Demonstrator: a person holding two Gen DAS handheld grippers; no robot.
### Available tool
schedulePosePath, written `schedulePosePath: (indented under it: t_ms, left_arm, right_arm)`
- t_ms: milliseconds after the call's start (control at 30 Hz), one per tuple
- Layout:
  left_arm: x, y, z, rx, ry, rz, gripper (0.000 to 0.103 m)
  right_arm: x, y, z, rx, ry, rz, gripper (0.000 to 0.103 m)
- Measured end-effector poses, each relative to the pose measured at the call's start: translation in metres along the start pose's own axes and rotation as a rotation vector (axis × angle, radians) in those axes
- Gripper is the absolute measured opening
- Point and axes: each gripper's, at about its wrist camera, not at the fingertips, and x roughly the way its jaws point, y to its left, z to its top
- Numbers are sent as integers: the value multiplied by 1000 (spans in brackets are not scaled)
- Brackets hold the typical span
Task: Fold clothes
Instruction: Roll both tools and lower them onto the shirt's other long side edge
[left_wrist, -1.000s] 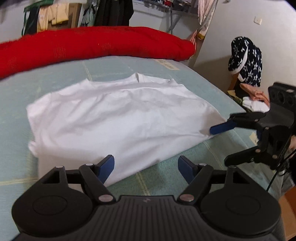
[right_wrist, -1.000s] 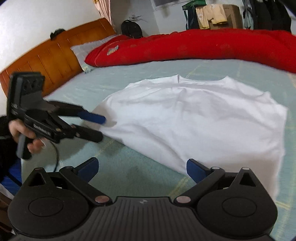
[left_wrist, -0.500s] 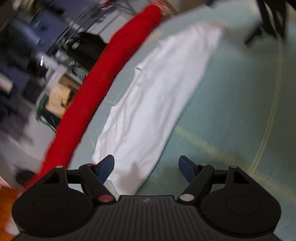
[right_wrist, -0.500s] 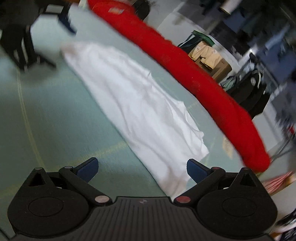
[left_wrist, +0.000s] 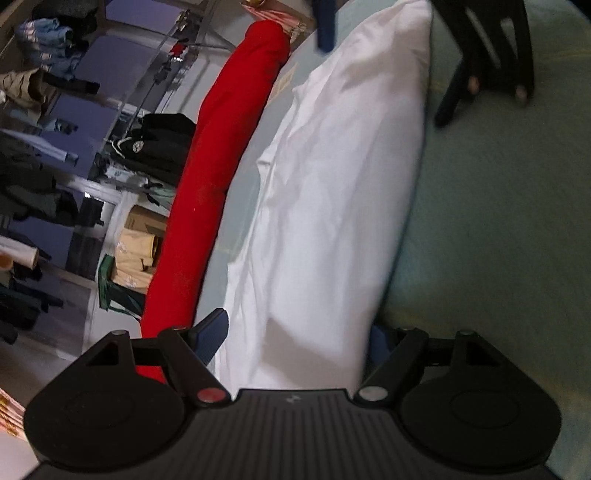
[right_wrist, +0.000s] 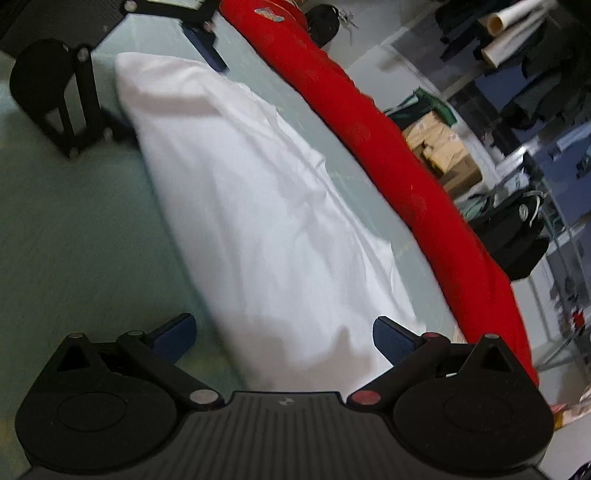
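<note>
A white shirt (left_wrist: 332, 192) lies flat on the pale green bed sheet (left_wrist: 498, 229). My left gripper (left_wrist: 293, 338) is open, rolled onto its side, with the shirt's near end between its blue pads (left_wrist: 210, 332); the other pad is partly hidden behind the cloth. At the shirt's far end my right gripper (left_wrist: 386, 79) is also open around the cloth. In the right wrist view the shirt (right_wrist: 258, 206) runs away from my right gripper (right_wrist: 284, 336), whose pads (right_wrist: 391, 339) stand wide on either side of its edge. The left gripper (right_wrist: 168, 96) is at the far end.
A long red rolled blanket (left_wrist: 207, 192) lies along the bed's far side, close beside the shirt (right_wrist: 388, 158). Beyond it are shelves with clothes, a cardboard box (right_wrist: 443, 155) and a black bag (right_wrist: 517, 229).
Both grippers rolled onto their sides and came down to opposite ends of the shirt. The cloth's ends now lie between their jaws, which stayed wide.
</note>
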Motion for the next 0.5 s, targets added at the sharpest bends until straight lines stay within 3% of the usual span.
schedulePosePath:
  t_ms: [167, 300, 400, 500]
  left_arm:
    - [0, 1, -8, 6, 10, 21, 77]
    - [-3, 5, -27, -18, 47, 36, 77]
    - [-2, 6, -26, -30, 55, 35, 77]
    - [3, 1, -12, -3, 39, 56, 76]
  right_arm:
    - [4, 2, 2, -72, -10, -22, 103]
    - [-1, -16, -27, -89, 53, -76, 103]
    - [0, -24, -41, -100, 94, -110, 103]
    - [9, -12, -29, -157, 83, -146, 103]
